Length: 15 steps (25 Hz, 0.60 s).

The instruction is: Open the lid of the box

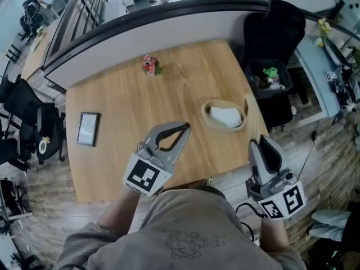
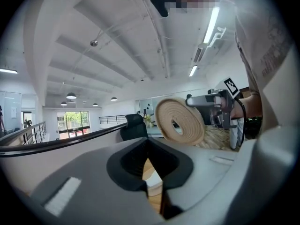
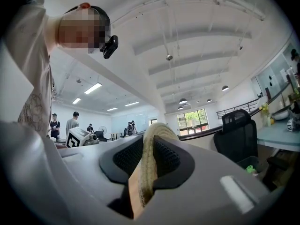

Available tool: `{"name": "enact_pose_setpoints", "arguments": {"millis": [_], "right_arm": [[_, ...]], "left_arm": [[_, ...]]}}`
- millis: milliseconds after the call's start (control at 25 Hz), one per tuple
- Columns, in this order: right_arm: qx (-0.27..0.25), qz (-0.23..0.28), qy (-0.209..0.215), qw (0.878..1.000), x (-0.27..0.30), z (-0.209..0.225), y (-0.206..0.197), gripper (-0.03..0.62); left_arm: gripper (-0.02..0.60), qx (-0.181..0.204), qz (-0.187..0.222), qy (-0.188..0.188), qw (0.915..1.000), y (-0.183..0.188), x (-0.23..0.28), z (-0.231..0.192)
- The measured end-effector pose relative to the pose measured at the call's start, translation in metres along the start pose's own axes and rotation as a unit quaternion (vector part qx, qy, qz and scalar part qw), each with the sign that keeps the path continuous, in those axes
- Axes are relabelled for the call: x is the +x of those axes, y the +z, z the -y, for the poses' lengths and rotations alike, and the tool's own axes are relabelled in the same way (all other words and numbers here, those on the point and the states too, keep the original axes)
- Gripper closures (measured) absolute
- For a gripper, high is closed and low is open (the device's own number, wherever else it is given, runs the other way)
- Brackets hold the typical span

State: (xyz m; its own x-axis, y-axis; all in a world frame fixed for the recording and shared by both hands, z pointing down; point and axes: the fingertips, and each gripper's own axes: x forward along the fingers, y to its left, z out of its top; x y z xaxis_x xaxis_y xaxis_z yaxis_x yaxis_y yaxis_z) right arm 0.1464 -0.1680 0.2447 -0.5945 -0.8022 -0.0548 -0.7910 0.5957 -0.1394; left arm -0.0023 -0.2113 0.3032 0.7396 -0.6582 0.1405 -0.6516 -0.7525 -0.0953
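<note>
Wooden table [image 1: 112,162]: woven box [image 1: 206,120], open office around
Left gripper [image 1: 184,128]: closed, empty
Right gripper [image 3: 148,143]: clamps lid [image 2: 179,121]

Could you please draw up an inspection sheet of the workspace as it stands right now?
Surface: wooden table, nothing spilled.
Job's things: woven box open, something white inside; woven lid off the box, held up on edge.
Clutter: pink flowers; framed card.
Grippers: left gripper shut, empty; right gripper shut on the lid's rim.
Cables: black cable below the right gripper.
Surroundings: curved counter; black bin; black chair; wooden floor.
</note>
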Motion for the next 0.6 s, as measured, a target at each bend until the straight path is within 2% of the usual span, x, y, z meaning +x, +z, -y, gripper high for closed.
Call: {"name": "enact_pose_setpoints", "arguments": {"millis": [160, 400, 600], "right_arm": [[0.008, -0.001, -0.007, 1.000, 0.000, 0.000, -0.004, 0.517], [0.016, -0.019, -0.032, 0.999, -0.004, 0.011, -0.010, 0.517], [0.012, -0.034, -0.044, 0.998, 0.000, 0.018, -0.018, 0.517]], "left_arm": [[0.581, -0.001, 0.014, 0.003, 0.9999, 0.006, -0.004, -0.001], [0.581, 0.004, 0.003, 0.004, 1.0000, 0.001, -0.001, -0.001], [0.581, -0.016, -0.010, 0.018, 0.9997, -0.006, -0.001, -0.005]]}}
